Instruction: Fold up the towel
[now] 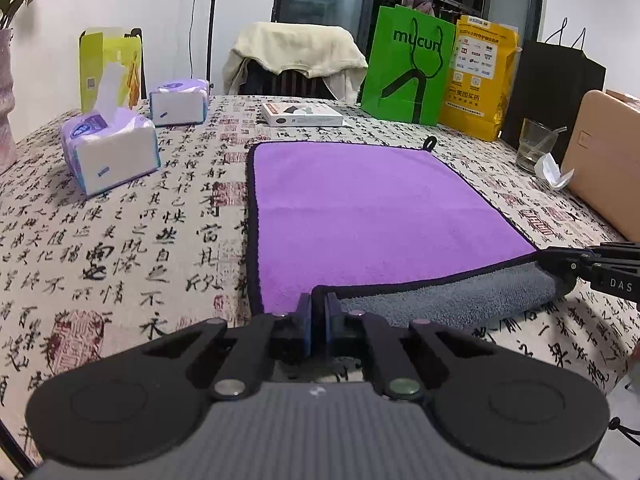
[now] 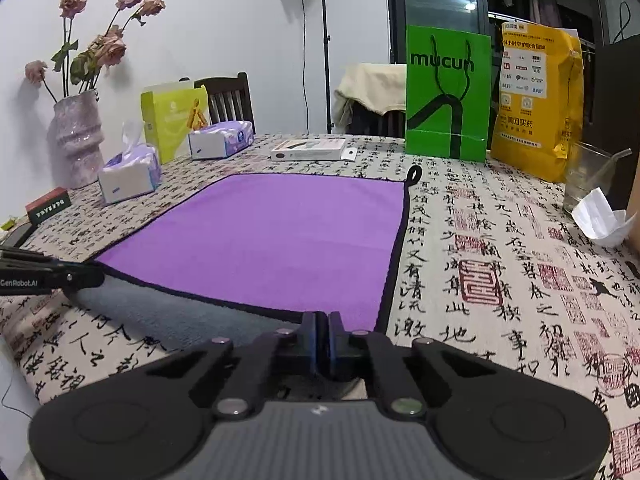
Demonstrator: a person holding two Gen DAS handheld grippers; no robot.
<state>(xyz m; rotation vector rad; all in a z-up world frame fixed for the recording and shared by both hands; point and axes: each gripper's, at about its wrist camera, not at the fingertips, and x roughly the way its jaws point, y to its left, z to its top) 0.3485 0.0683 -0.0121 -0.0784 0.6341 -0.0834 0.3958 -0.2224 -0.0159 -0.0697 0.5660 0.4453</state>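
A purple towel (image 1: 360,208) with black trim and a grey underside lies on the patterned tablecloth; it also shows in the right wrist view (image 2: 272,236). Its near edge is lifted and turned over, showing the grey side (image 1: 448,300). My left gripper (image 1: 319,304) is shut on the towel's near left corner. My right gripper (image 2: 322,322) is shut on the near right corner. Each gripper shows in the other's view, the right one (image 1: 560,268) and the left one (image 2: 86,276), at the far end of the lifted edge.
Two tissue packs (image 1: 108,148) and a yellow-green box (image 1: 108,68) stand at the left. A white flat box (image 1: 302,115), a green bag (image 1: 408,64) and a yellow bag (image 1: 480,80) stand behind the towel. A glass (image 2: 588,176), crumpled paper and a vase (image 2: 76,136) stand at the sides.
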